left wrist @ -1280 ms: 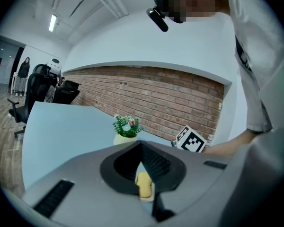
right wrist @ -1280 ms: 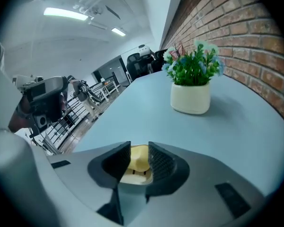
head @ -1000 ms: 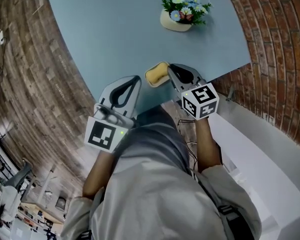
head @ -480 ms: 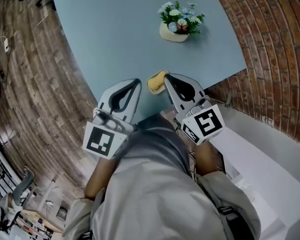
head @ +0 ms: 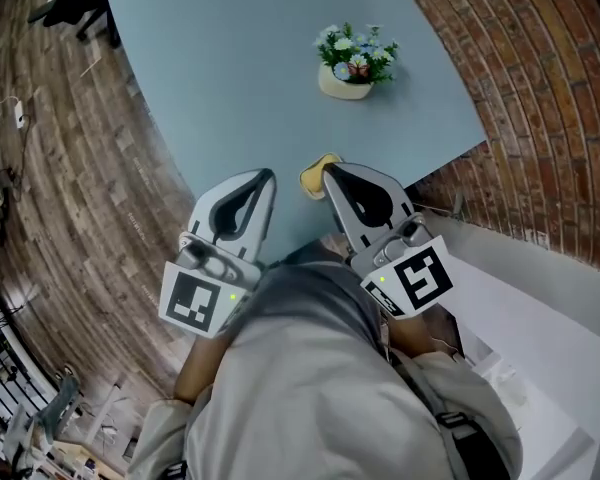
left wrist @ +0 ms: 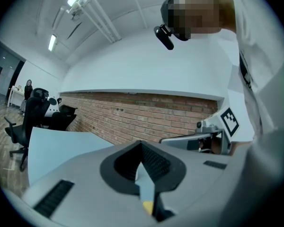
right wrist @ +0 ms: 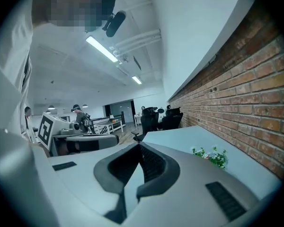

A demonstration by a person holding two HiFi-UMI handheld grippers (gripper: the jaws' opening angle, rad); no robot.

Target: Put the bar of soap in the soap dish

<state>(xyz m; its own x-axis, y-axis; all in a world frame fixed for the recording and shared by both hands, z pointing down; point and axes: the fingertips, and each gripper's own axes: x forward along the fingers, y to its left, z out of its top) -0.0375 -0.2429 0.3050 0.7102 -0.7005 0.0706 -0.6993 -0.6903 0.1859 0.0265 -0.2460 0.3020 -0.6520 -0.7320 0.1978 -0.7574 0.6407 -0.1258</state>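
Observation:
A yellow bar of soap (head: pixel 313 177) lies near the front edge of the pale blue table (head: pixel 230 78). It seems to rest in a pale dish, and the right gripper's tip hides part of it. My right gripper (head: pixel 328 169) hangs above the table edge just right of the soap, jaws shut and empty; the right gripper view shows its tips (right wrist: pixel 141 146) meeting. My left gripper (head: pixel 270 174) is held beside it to the left, jaws also together with nothing in them (left wrist: pixel 141 144). Both grippers point roughly level.
A small cream pot of flowers (head: pixel 355 64) stands farther back on the table, also in the right gripper view (right wrist: pixel 212 157). A brick wall (head: pixel 540 98) runs along the right. Wood floor (head: pixel 70 198) lies left, with office chairs (left wrist: pixel 31 122) beyond the table.
Both grippers have risen toward the head camera and drawn back from the soap, the right one more. The soap stays on the table.

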